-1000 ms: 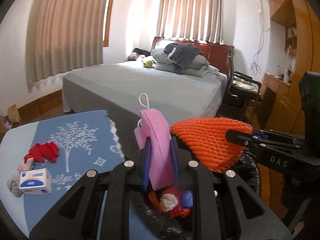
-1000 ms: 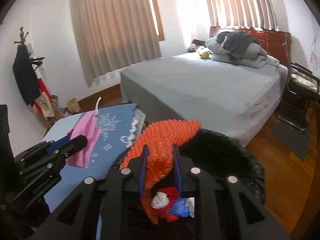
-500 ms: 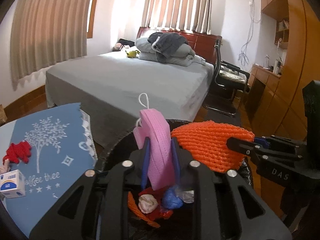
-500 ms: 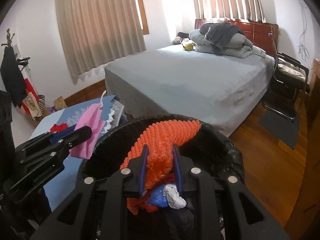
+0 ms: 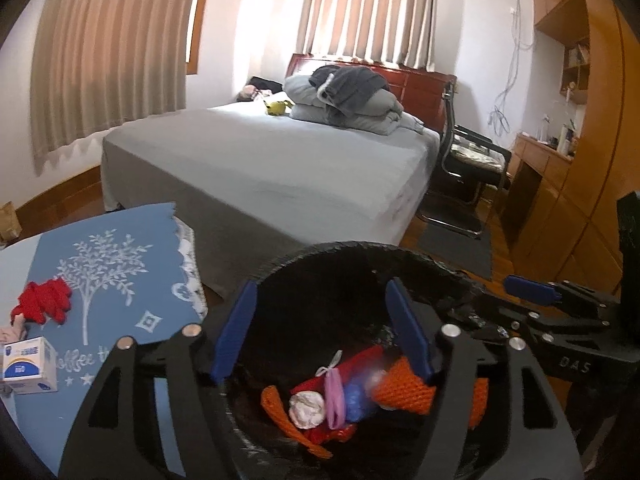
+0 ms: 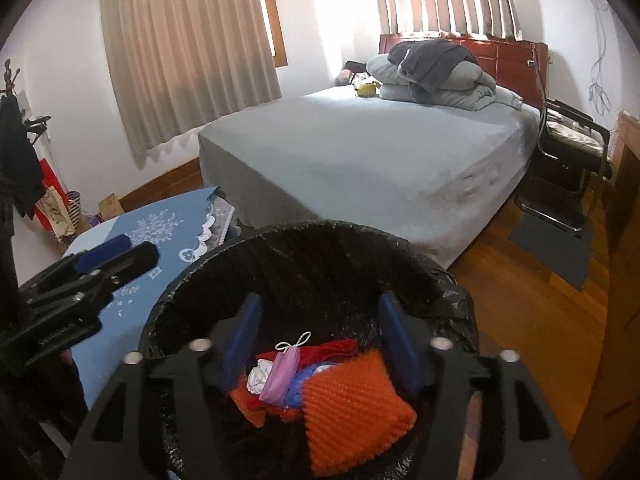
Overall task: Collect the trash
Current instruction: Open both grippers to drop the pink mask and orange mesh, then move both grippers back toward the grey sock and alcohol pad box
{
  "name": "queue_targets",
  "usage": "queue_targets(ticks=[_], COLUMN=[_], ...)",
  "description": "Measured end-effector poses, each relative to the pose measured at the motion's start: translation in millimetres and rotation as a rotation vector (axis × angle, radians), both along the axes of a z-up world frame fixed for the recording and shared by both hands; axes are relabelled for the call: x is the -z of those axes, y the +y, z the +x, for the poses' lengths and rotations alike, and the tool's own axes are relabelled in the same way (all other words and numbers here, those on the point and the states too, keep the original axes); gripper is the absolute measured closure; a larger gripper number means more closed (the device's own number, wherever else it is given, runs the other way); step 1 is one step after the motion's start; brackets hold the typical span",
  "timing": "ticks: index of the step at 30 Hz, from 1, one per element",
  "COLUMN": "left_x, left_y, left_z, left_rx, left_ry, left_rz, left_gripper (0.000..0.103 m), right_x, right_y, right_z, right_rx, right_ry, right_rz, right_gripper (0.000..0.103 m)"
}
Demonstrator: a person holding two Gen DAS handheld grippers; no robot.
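Note:
A bin lined with a black bag (image 5: 352, 246) stands right below both grippers. My left gripper (image 5: 320, 286) hangs over its mouth, jaws opening, nothing between the blue pads. The pink face mask (image 5: 334, 396) lies loose in the bin among red, white and blue scraps. My right gripper (image 6: 320, 300) is over the same bin (image 6: 312, 226), jaws also opening and empty. The orange foam netting (image 6: 352, 412) rests in the bin beside the pink mask (image 6: 284, 372). Each gripper shows at the side of the other's view.
To the left, a table with a blue tree-print cloth (image 5: 120, 280) carries a red crumpled item (image 5: 42, 304) and a small tissue box (image 5: 28, 364). A grey bed (image 5: 280, 168) stands behind the bin. A black chair (image 5: 468, 164) and wooden cabinets (image 5: 580, 208) are at the right.
Both grippers went from shut to open. The pink mask left the left jaws and the orange netting left the right jaws; both now lie in the bin.

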State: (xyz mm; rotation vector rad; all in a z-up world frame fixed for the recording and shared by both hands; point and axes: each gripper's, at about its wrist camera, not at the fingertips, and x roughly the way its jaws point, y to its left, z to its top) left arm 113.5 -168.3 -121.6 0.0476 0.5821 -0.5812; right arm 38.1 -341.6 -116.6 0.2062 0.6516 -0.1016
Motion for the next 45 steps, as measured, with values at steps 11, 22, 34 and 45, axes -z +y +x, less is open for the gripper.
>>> queue_targets(ticks=[11,22,34,45], left_x=[-17,-23,-14,20], left_y=[73,168,264,334], left_z=[1,-3,-1,19], left_rx=[-0.164,-0.364,-0.548,-0.664], left_ry=[-0.052,-0.068,-0.053,0.015], left_rz=[0.026,0.047,0.082,0.125], left_gripper=[0.012,0.012,0.012,0.012], right_x=[-19,-25,-14,11], right_y=[24,96,197,252], right_z=[7,43,89,122], right_rx=[-0.035,-0.175,-0.337,-0.397], right_ry=[-0.062,-0.084,-0.087,-0.049], right_rz=[0.0,0.007,-0.001,-0.002], right_gripper=[0.006,0.006,0.006,0.006])
